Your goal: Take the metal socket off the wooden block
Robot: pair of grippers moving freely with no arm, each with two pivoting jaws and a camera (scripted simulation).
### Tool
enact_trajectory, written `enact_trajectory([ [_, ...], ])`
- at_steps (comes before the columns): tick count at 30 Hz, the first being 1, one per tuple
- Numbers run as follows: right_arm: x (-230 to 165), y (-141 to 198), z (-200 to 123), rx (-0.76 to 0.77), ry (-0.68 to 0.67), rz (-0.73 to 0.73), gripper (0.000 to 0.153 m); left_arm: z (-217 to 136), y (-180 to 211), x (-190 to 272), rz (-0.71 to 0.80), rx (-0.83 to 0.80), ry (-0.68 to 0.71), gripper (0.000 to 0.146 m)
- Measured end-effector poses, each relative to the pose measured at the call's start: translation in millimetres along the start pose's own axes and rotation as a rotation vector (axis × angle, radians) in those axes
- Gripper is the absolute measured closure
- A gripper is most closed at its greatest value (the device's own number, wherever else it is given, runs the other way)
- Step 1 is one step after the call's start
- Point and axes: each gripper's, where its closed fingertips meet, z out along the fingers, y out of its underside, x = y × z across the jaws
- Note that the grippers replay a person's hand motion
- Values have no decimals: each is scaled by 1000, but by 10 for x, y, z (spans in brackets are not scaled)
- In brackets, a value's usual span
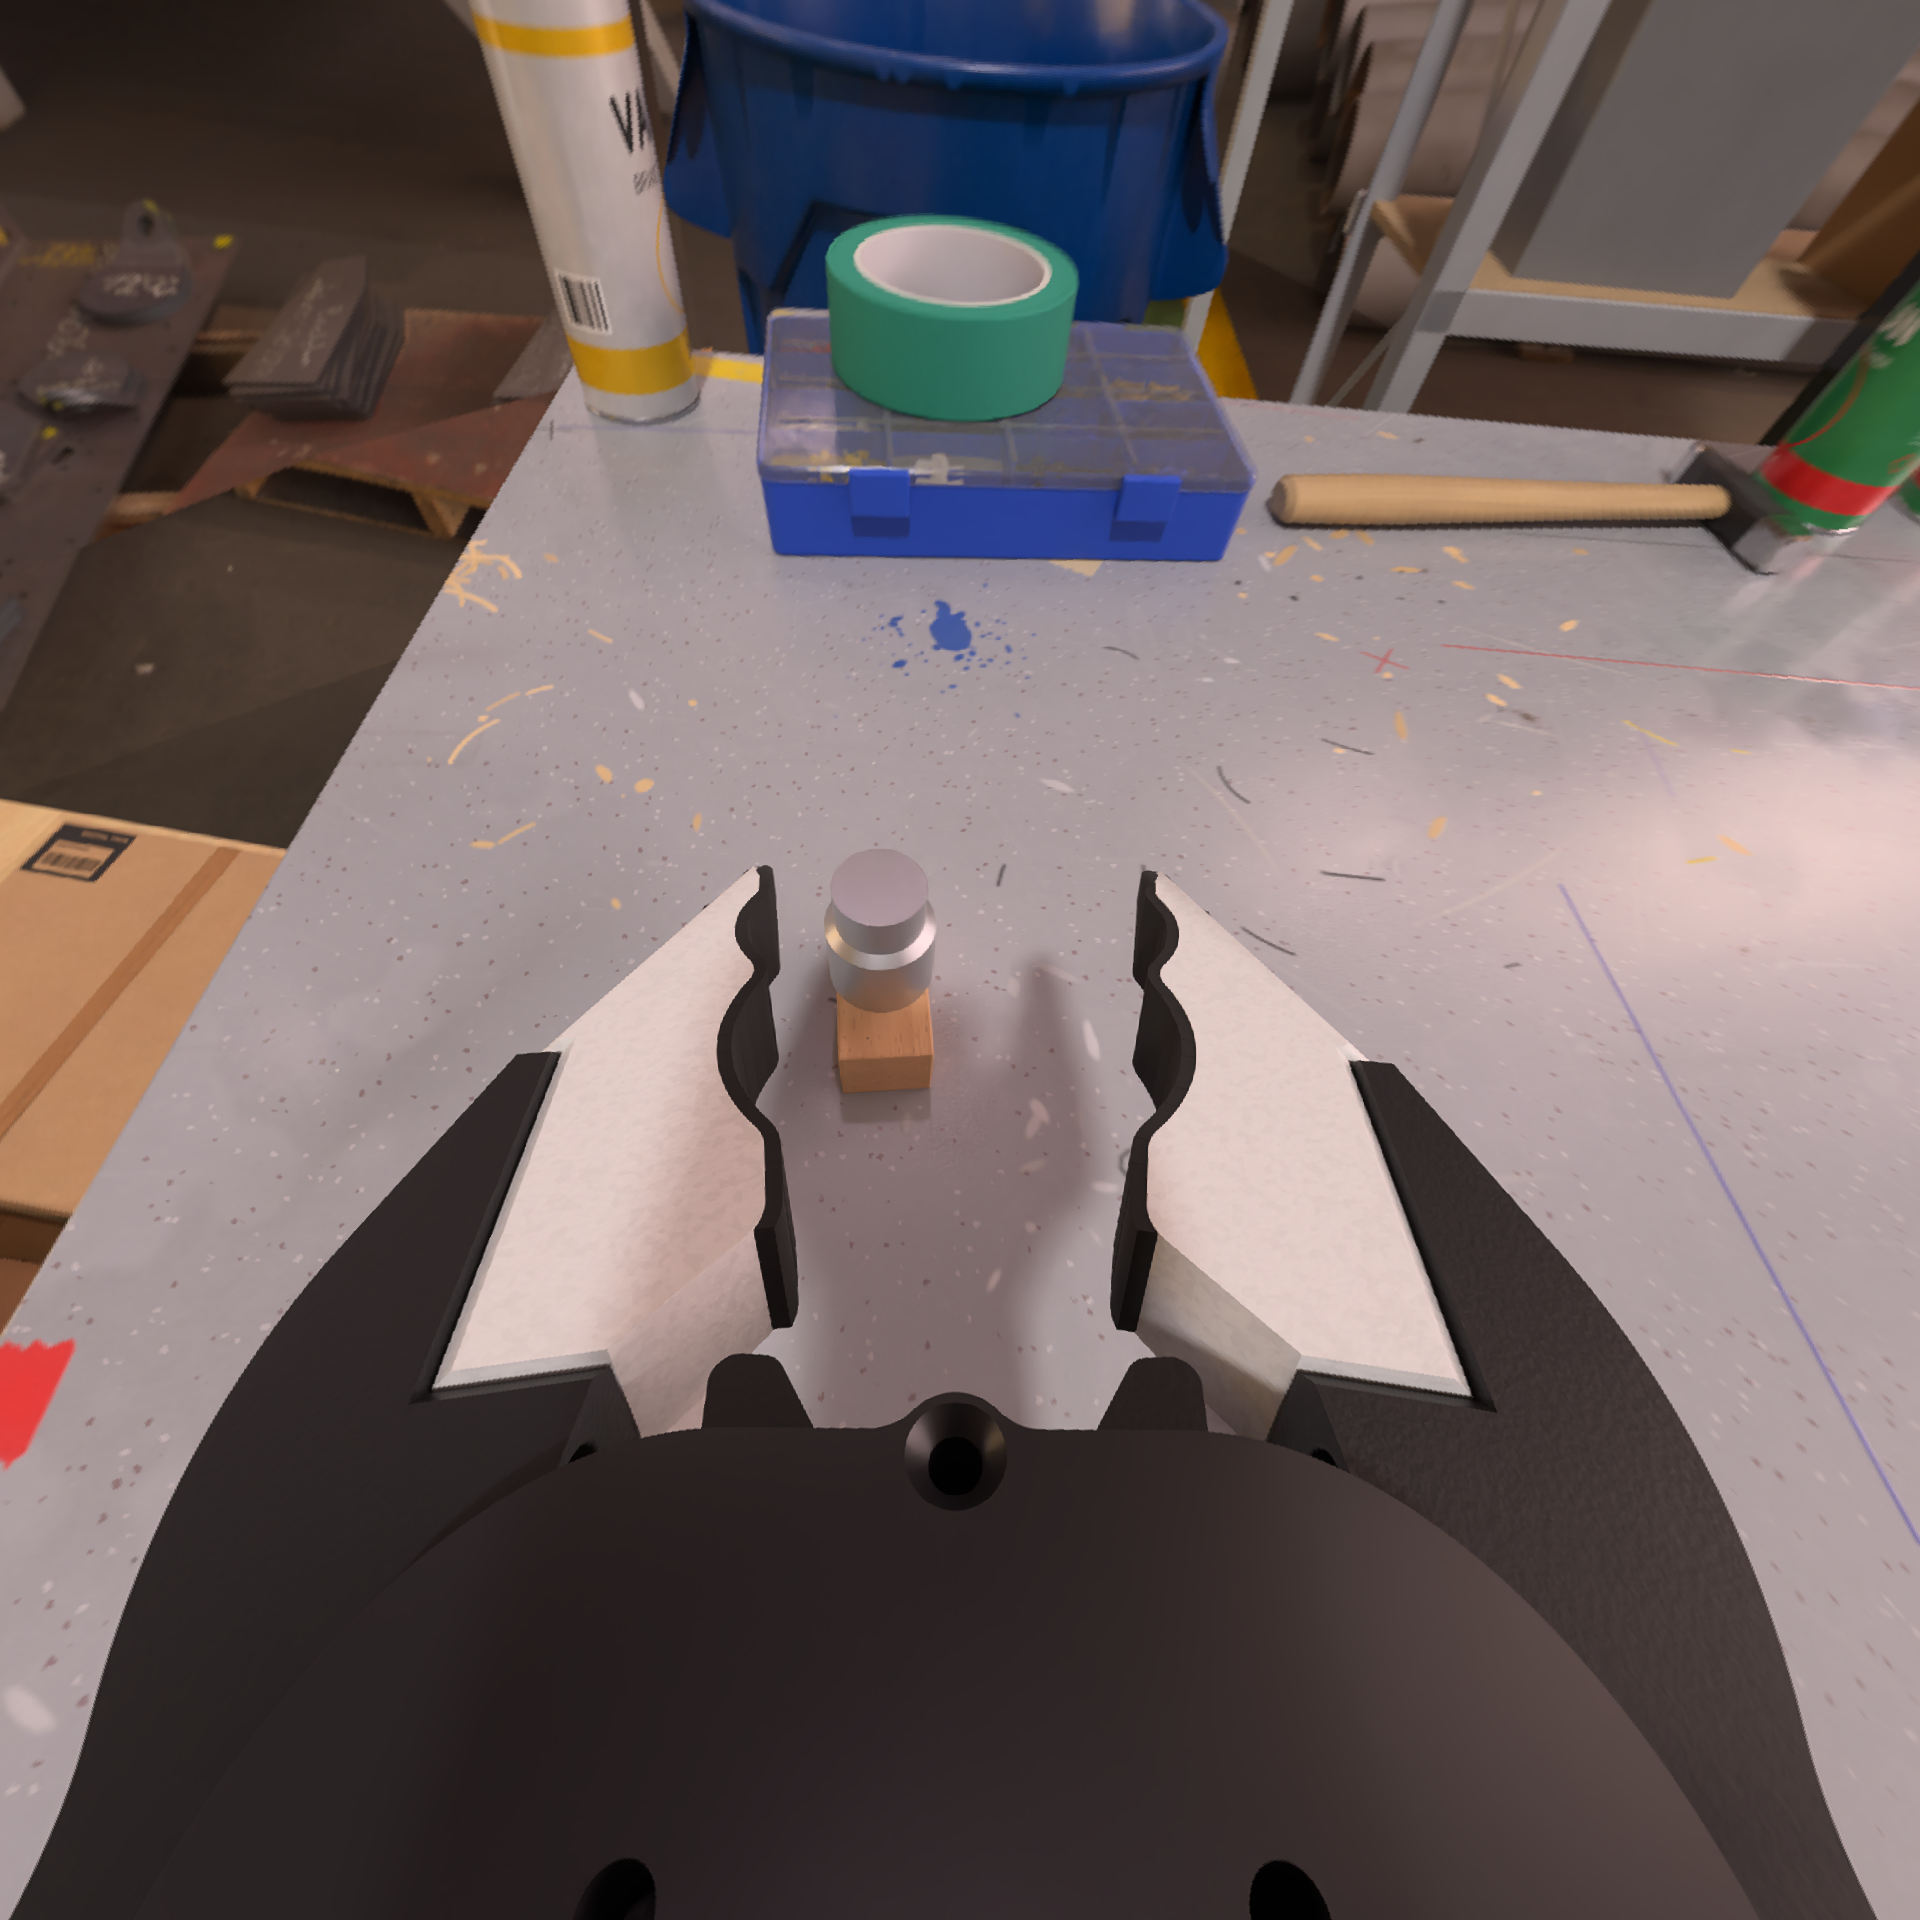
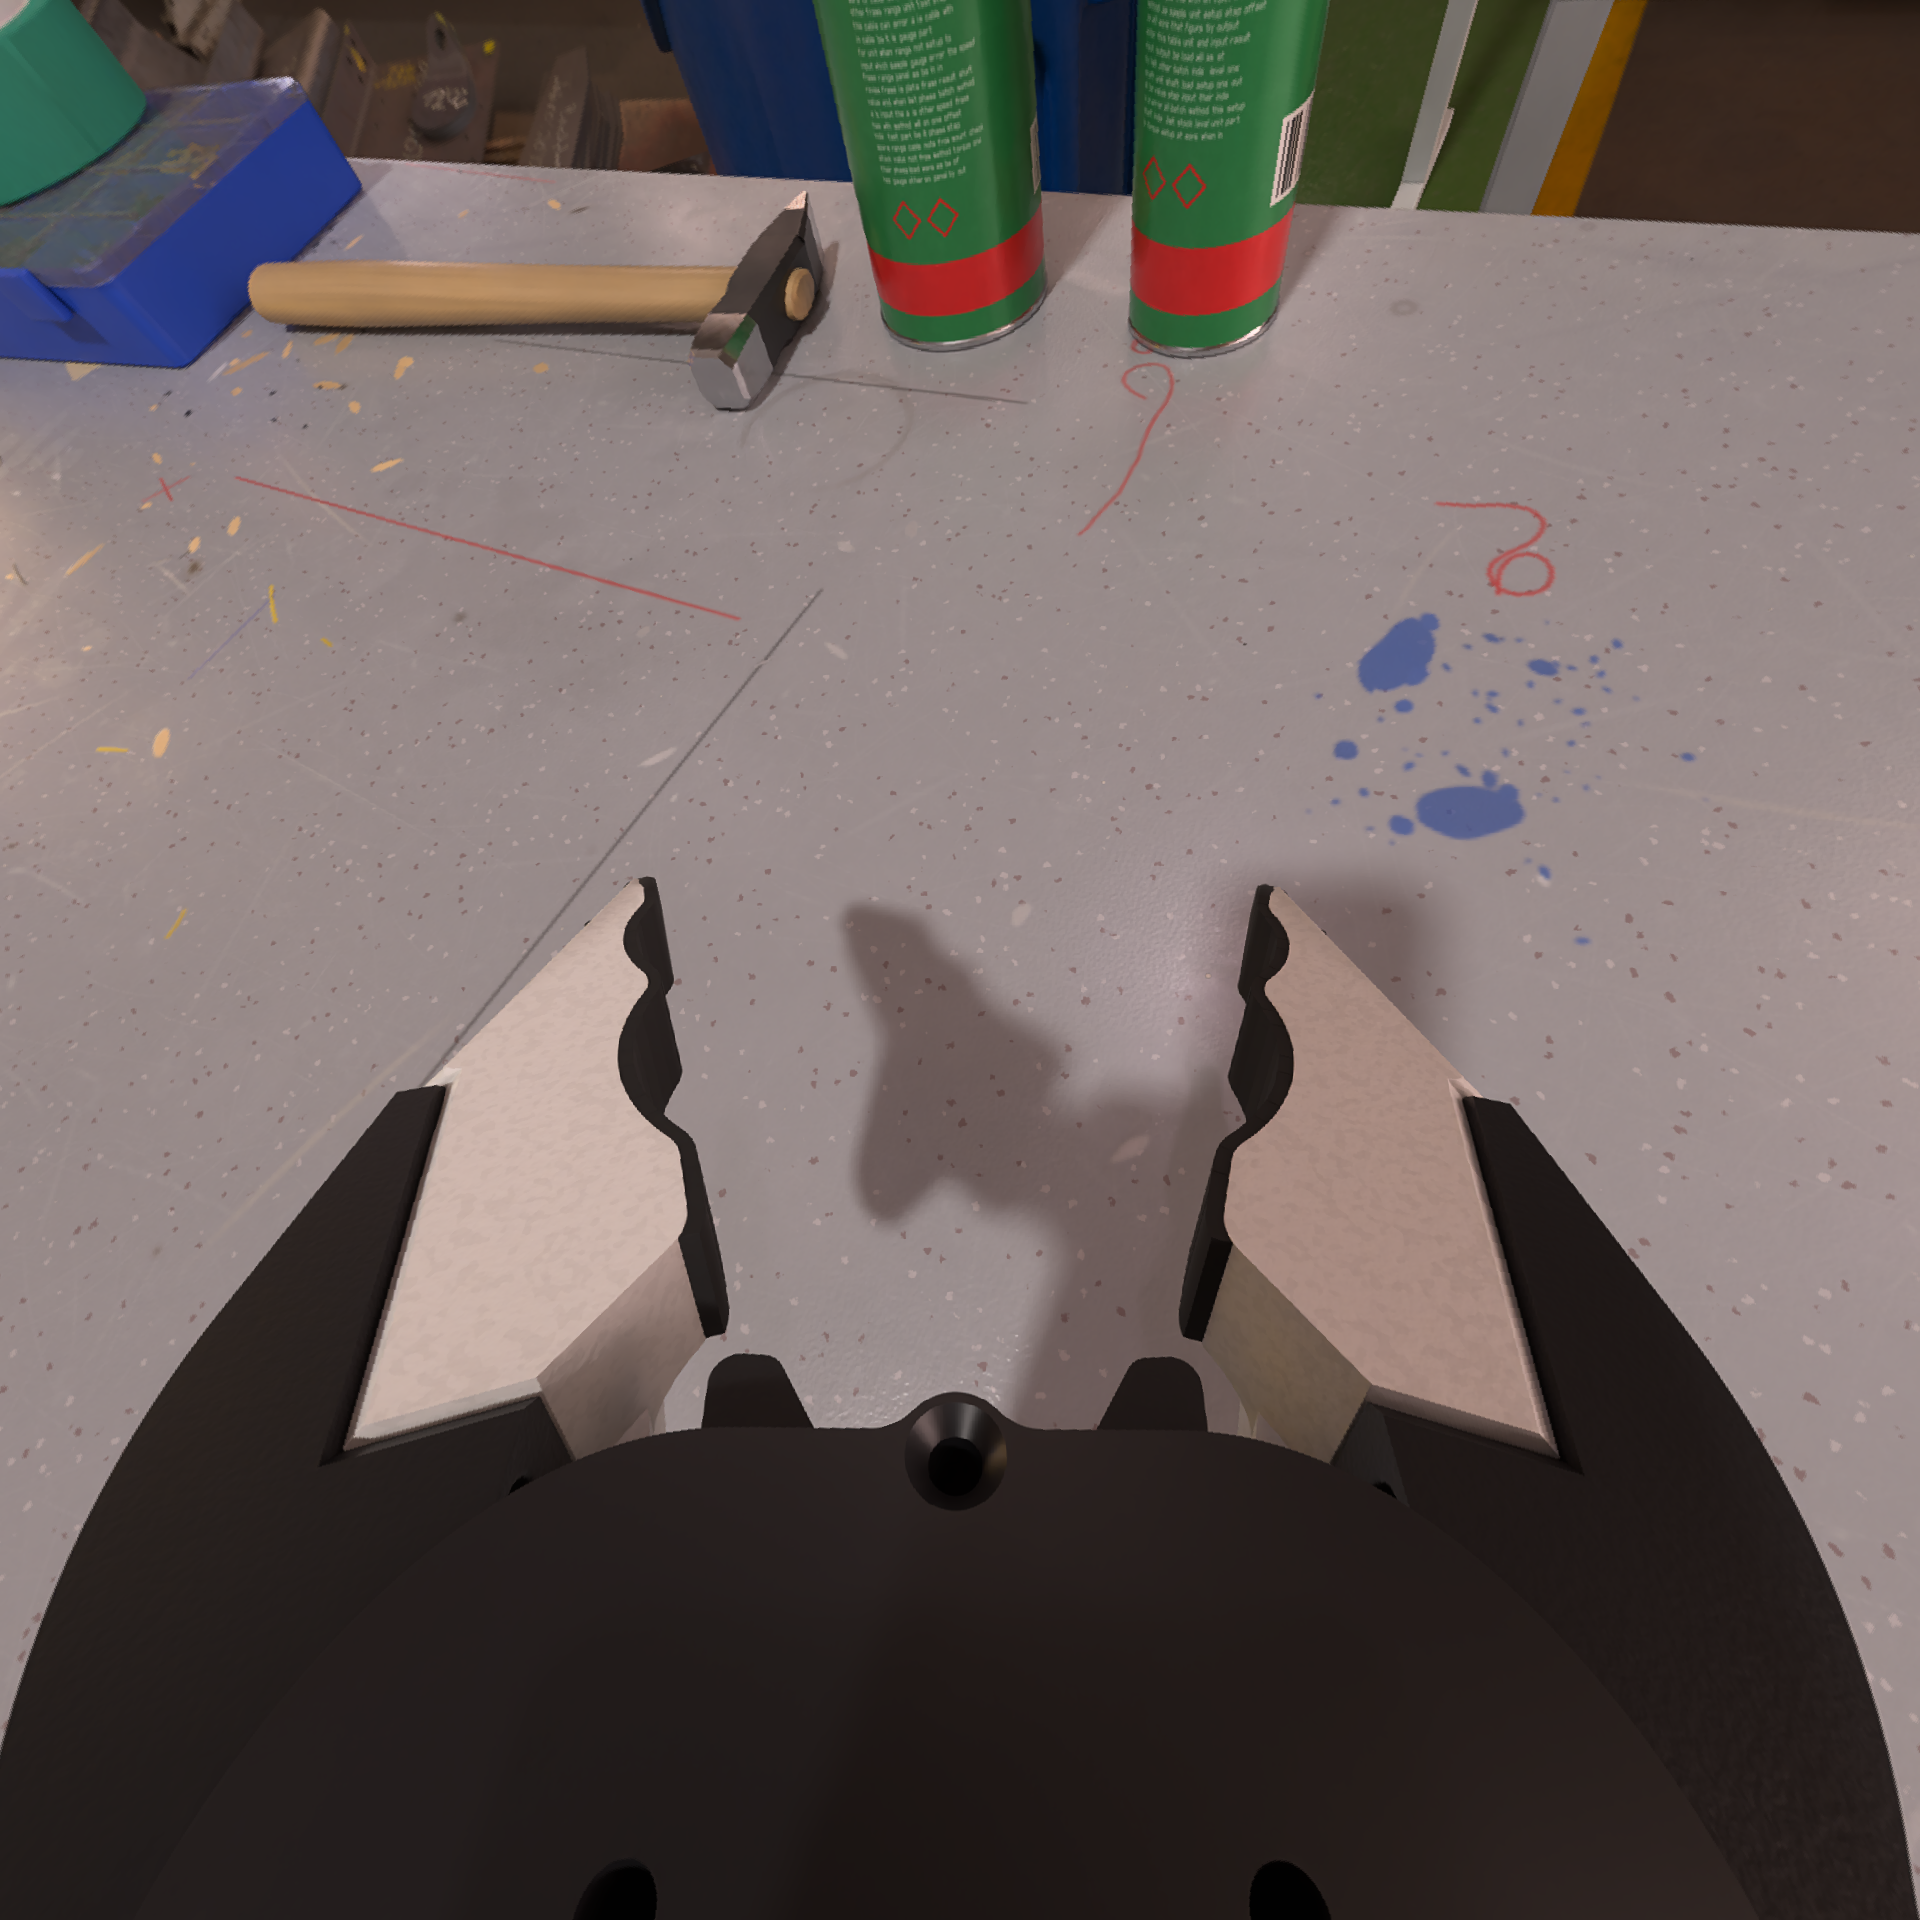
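Observation:
In the left wrist view a silver stepped metal socket (image 1: 880,928) stands upright on a small wooden block (image 1: 884,1047) on the grey table. My left gripper (image 1: 954,883) is open, and the socket and block show between its two fingers, closer to the left finger and touching neither. My right gripper (image 2: 954,888) is open and empty over bare table; neither socket nor block shows in the right wrist view.
At the table's far side are a blue parts box (image 1: 1003,473) with a green tape roll (image 1: 951,312) on it, a hammer (image 1: 1496,499) (image 2: 540,296), a white tube (image 1: 592,208) and two green cans (image 2: 951,177). A blue bin (image 1: 951,145) stands behind. A cardboard box (image 1: 94,997) sits off the left edge.

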Motion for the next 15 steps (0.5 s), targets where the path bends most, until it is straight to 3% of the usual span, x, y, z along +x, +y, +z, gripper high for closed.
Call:
enact_trajectory([
  [8,-15,18,14,-12,-4,-8,43,414,238,-107,-22,-106,-104,70],
  [15,-1,26,22,-12,-11,-4,43,577,358,-189,-9,-185,-150,73],
])
